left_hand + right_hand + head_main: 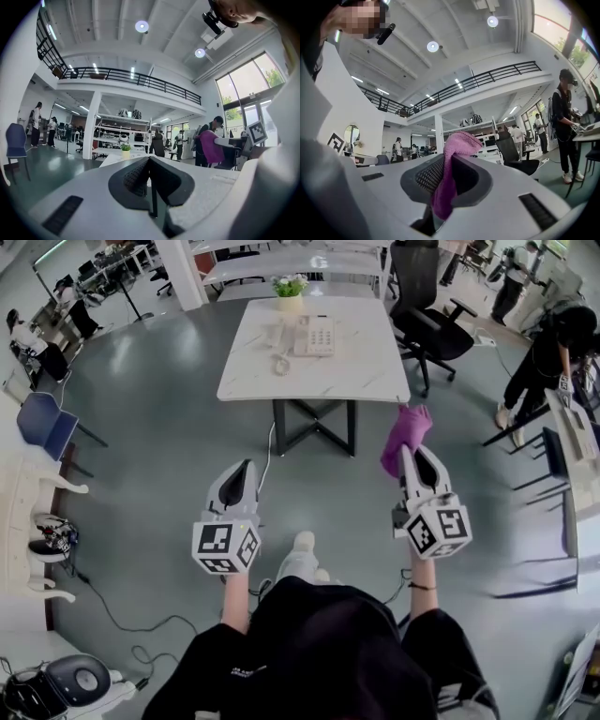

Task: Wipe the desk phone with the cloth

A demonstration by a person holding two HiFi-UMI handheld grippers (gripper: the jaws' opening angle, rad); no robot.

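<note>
Near the top of the head view, a little left of centre, the desk phone (313, 335) sits on a white table (366, 371). It is a pale, boxy slab with a keypad, hard plastic by the look of it. A small potted plant (289, 286) stands just behind it. Something pale lies in front of it, perhaps the handset, but it is too small to tell.

Wiping has not begun, as far as I can judge. Both tools hang low in the frame over grey, glossy floor, well apart from the table, and nothing touches the phone. The one step that looks done is picking up the cloth (407, 434). It is a magenta rag with a fine knitted, fuzzy weave, soft and limp. One end stands bunched above the right gripper (413, 454) and the other droops below the pads. The right gripper's jaws are clamped on it, ribbed dark pads on either side.

The left gripper (246, 468) carries nothing. Its jaws are pressed together with only a thin seam between the pads. What remains is walking to the table and doing all of the wiping.
</note>
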